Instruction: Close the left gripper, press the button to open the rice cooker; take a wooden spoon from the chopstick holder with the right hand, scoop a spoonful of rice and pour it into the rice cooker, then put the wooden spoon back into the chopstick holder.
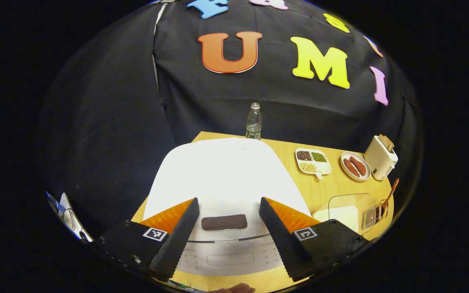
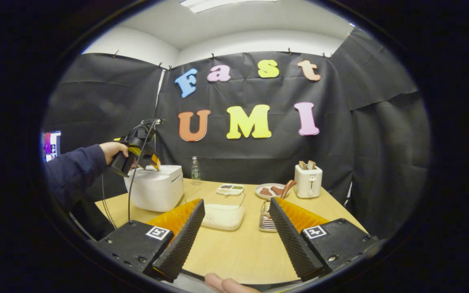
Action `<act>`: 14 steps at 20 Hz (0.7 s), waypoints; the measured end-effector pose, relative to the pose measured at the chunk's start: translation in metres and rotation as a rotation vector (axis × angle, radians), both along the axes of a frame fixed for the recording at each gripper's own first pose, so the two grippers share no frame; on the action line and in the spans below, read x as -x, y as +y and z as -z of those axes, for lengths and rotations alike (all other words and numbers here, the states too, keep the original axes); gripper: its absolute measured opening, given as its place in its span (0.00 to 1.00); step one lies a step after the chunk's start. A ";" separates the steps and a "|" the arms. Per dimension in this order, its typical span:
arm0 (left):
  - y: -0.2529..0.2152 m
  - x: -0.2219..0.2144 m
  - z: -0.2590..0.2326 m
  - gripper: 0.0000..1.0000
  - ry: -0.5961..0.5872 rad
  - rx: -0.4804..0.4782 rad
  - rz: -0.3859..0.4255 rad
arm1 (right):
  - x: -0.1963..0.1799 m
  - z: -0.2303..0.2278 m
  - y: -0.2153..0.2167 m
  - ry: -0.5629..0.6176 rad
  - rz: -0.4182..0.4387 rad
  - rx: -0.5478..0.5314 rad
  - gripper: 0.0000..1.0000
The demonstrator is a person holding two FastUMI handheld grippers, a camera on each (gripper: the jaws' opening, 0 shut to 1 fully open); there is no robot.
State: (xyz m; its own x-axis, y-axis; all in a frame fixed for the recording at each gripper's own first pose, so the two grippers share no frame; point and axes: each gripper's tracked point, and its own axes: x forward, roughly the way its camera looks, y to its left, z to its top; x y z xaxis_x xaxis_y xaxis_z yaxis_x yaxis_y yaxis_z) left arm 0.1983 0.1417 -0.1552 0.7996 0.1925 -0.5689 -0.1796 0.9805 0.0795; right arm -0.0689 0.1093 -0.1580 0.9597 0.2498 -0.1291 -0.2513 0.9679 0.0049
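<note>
Over the white rice cooker [image 1: 222,179] the left gripper [image 1: 228,232] hangs with its two fingers spread apart and nothing between them; the cooker's lid is down, and its one dark button [image 1: 224,222] lies in the gap between the fingers. In the right gripper view that same gripper [image 2: 149,160] sits above the cooker [image 2: 155,187] at nine o'clock, held by a hand [image 2: 112,150] in a dark blue sleeve [image 2: 71,171].

At twelve o'clock of the cooker in the left gripper view stands one clear water bottle [image 1: 253,122]. Toward two o'clock lie one divided dish [image 1: 313,161] with three sorts of beans, one plate [image 1: 355,165] bearing two sausages, and one white toaster [image 1: 380,158] with toast in its slots. At four o'clock sits one clear container of rice [image 1: 342,211], and just beside it the wire chopstick holder [image 1: 375,215] with one wooden spoon [image 1: 391,193] leaning out of it.

Low over the wooden table [image 2: 238,248], the right gripper [image 2: 236,232] also has its fingers apart and empty. Ahead of it, at twelve o'clock, stand the rice container [image 2: 222,213] and the chopstick holder [image 2: 266,219], with the spoon [image 2: 287,188] in it.
</note>
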 end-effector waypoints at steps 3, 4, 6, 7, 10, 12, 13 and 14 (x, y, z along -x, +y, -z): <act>-0.002 0.005 -0.001 0.97 0.011 0.000 0.007 | 0.002 -0.001 0.000 -0.007 0.003 0.006 1.00; -0.001 0.008 -0.002 0.97 0.014 0.006 0.004 | 0.002 -0.001 0.001 -0.006 0.000 0.006 1.00; -0.001 0.008 0.001 0.97 0.006 0.003 0.013 | 0.002 0.003 0.006 0.002 -0.009 0.002 1.00; -0.001 0.010 0.008 0.97 0.016 0.006 0.015 | 0.002 0.006 0.008 0.006 -0.013 0.002 1.00; -0.001 0.011 0.010 0.98 -0.033 0.001 0.017 | 0.001 0.013 0.014 0.026 -0.015 0.006 1.00; 0.000 0.008 0.010 0.98 -0.089 -0.001 0.004 | 0.001 0.016 0.018 0.040 -0.017 0.006 1.00; 0.002 0.004 0.009 0.99 -0.133 -0.015 0.002 | 0.001 0.018 0.020 0.047 -0.020 0.008 1.00; 0.004 0.001 0.009 0.99 -0.170 -0.032 -0.002 | 0.002 0.018 0.021 0.050 -0.019 0.010 1.00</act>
